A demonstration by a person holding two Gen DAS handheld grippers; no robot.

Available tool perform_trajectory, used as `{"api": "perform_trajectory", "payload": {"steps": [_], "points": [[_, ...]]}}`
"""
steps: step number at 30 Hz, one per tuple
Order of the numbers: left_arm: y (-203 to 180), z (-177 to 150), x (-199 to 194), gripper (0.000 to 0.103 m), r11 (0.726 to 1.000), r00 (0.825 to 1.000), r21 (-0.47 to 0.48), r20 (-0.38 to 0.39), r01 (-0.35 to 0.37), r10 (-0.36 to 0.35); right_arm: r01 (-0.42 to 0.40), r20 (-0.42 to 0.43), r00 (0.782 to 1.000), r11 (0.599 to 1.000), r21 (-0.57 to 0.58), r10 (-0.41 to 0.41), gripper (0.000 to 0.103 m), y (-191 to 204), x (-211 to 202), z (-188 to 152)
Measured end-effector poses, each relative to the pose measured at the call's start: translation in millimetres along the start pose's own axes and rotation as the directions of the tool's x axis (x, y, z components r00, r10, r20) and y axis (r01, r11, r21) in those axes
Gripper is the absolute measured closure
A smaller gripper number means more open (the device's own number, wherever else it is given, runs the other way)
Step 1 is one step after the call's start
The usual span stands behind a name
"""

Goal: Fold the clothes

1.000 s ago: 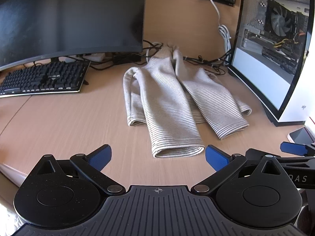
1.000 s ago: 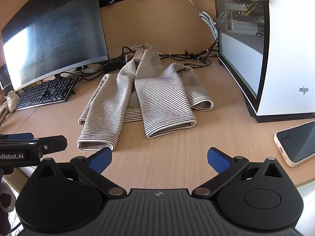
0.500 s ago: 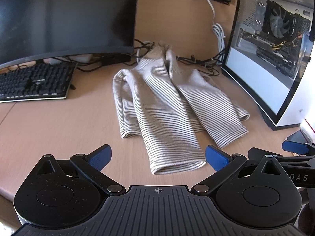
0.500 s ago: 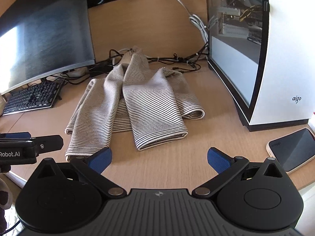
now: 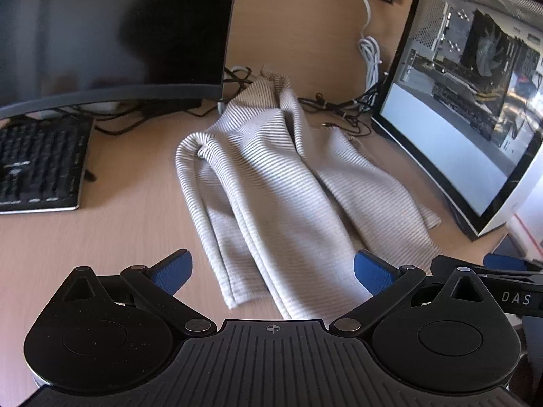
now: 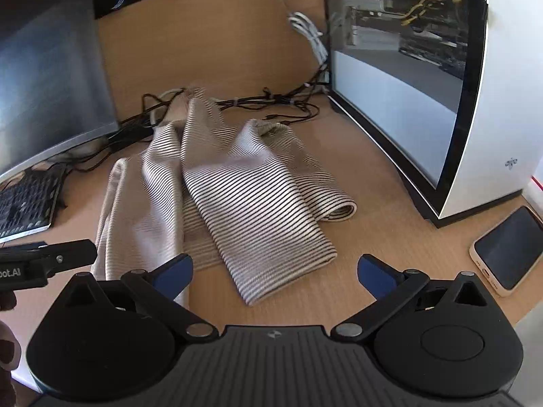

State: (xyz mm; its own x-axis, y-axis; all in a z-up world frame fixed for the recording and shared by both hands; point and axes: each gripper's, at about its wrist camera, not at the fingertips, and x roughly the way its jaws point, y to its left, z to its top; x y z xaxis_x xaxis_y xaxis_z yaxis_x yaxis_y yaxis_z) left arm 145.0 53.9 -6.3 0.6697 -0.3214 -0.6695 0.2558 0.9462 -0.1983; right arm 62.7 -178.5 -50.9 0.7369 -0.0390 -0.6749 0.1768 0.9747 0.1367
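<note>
- I am holding my left gripper (image 5: 271, 269) released, jaws spread above the near hem of the striped sweater (image 5: 281, 196).
- My right gripper (image 6: 275, 271) is hovering released too.
- The sweater is lying partly folded on the surface (image 6: 390, 254), between monitor (image 5: 101, 34) and computer case (image 6: 492, 101).

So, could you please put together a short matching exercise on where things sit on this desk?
Things:
1. striped garment
2. phone
3. keyboard
4. computer case

Places:
A. below the monitor, at the left
B. lying at the desk's near right edge
C. standing at the right, glass side panel facing the garment
D. spread in the middle of the desk

Pairs: 1-D, 2-B, 3-A, 4-C
</note>
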Motion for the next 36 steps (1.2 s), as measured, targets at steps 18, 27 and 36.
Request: {"api": "perform_trajectory", "payload": {"steps": [18, 27, 36], "points": [[10.9, 58.0, 127.2, 0.000, 0.975, 0.987, -0.218, -0.139, 0.048, -0.080, -0.178, -0.049, 0.983, 0.984, 0.020, 0.179, 0.000, -19.9, 88.2, 81.3], [-6.5, 41.8, 123.2, 0.000, 0.988, 0.998, -0.154, -0.066, -0.003, -0.007, -0.451, -0.116, 0.870, 0.870, 0.202, 0.478, 0.000, -30.4, 185.5, 103.9], [-2.8, 23.0, 85.9, 0.000, 0.963, 0.972, -0.249, -0.182, 0.100, -0.148, -0.595, -0.201, 0.759, 0.785, 0.172, 0.619, 0.000, -27.5, 146.3, 61.3]]}}
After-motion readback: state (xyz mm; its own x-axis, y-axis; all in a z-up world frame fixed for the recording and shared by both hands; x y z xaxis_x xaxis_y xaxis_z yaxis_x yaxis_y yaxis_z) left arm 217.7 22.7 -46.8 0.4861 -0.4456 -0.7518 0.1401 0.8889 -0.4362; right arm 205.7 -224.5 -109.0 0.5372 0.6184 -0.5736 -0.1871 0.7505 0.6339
